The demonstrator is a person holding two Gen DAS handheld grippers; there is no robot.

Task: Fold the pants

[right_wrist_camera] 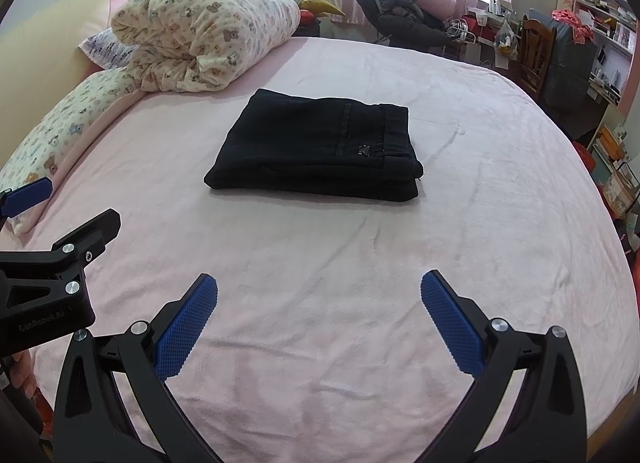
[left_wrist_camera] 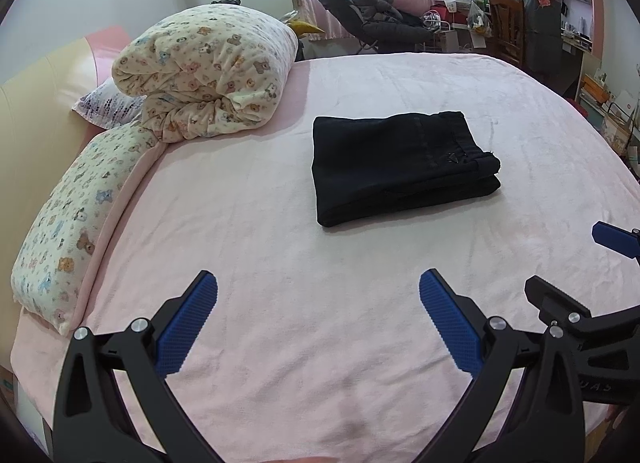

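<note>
In the left wrist view, the black pants point(left_wrist_camera: 404, 167) were seen lying on the pink bed point(left_wrist_camera: 280, 343), already folded into a compact stack with the waistband turned toward three o'clock. From the left tongs point(left_wrist_camera: 318, 291) the stack lay ahead toward one o'clock, well apart from the blue pads point(left_wrist_camera: 186, 327), and its long axis ran from nine to three o'clock, across the line of reach. The left tongs were held released, jaws spread wide, with nothing between them. Part of the right tongs point(left_wrist_camera: 576, 263) was caught at the four o'clock edge, beside the left pair. In the right wrist view, the pants point(right_wrist_camera: 316, 145) were found ahead at about twelve o'clock, with the same crosswise axis and the layered folded edge facing the camera. The right tongs point(right_wrist_camera: 319, 291) were likewise released and empty, hovering over bare bed point(right_wrist_camera: 320, 363), well apart from the stack. The left tongs point(right_wrist_camera: 60, 203) appeared at nine o'clock. A rolled teddy-print duvet point(right_wrist_camera: 208, 31) was set beyond the pants at eleven o'clock, apart from them. The stack was judged to sit more squarely before the right tongs, so that hand was taken to be slightly better placed, and the folding was judged essentially complete.
</note>
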